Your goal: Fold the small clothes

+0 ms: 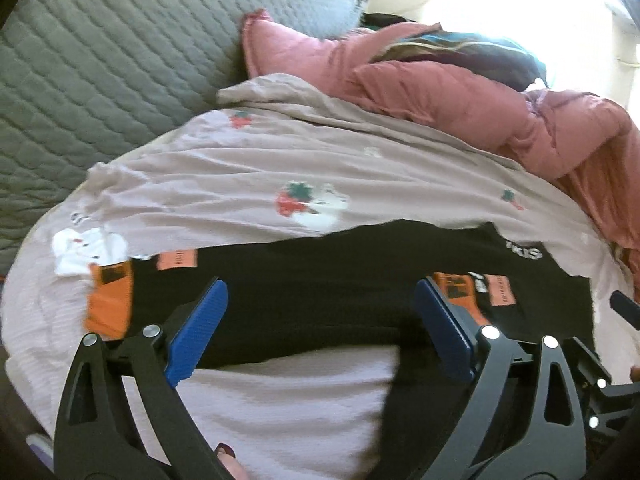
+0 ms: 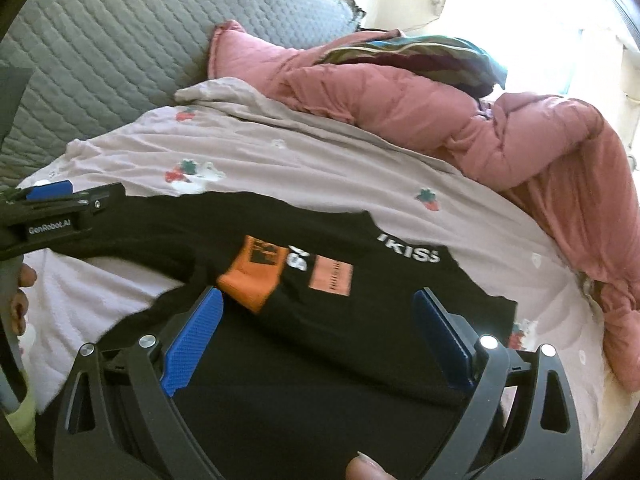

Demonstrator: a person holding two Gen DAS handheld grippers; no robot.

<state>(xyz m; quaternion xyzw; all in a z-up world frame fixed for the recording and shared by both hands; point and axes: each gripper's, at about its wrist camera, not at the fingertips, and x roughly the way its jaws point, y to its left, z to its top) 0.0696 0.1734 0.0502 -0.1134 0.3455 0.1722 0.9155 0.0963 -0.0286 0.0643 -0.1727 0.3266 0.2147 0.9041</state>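
Black cotton garment w/ orange patches (image 2: 340, 280) lay flat on the lilac strawberry-print bedsheet (image 1: 280, 168), long axis left–right, directly ahead of both tongs; left tongs (image 1: 320, 324) & right tongs (image 2: 316, 340) both gaped, empty; right nearer the print.

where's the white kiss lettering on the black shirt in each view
Left wrist view: the white KISS lettering sits right of centre, at the far right edge of the black shirt, beyond the right blue finger.
Right wrist view: the lettering is right of centre, on the shirt's far edge, above and right of the orange patch.
Shared landmark: the pink quilted blanket bunched beyond the shirt.
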